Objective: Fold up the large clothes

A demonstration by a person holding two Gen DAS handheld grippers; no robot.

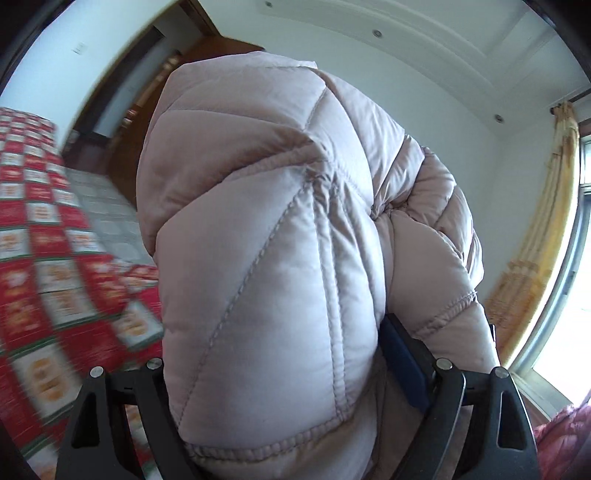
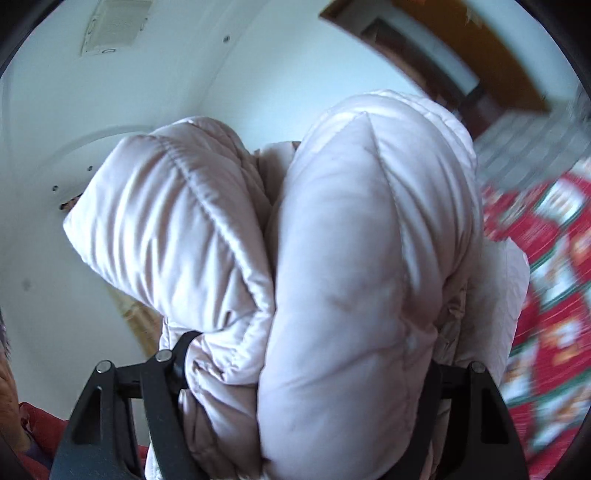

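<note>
Puffer jacket (image 1: 258, 258), pale pink and quilted, is bunched thick between both grippers and carried in the air above the bed, filling most of each wrist view. Left gripper (image 1: 280, 387): jaws clenched on a fat fold of the jacket, padding bulging out over and past the black fingers; a blue pad (image 1: 400, 363) on the right-hand finger presses into the fabric. Right gripper (image 2: 306, 376): jaws likewise clamped on a doubled roll of the same jacket (image 2: 351, 258), two puffed lobes rising in front of the lens, the left-hand finger (image 2: 183, 354) sunk into a crease. Bedspread (image 1: 44, 258), red with white and green squares, lies below at the left of the left view and at the right of the right view (image 2: 554, 277), smeared by motion blur. Background: white ceiling with recessed lights (image 1: 376, 33), wooden door frame (image 1: 207, 44), yellow curtain (image 1: 543, 221) beside a bright window (image 1: 576, 332). Part of a person in a red garment (image 2: 37, 424) shows at the lower left edge of the right view.
</note>
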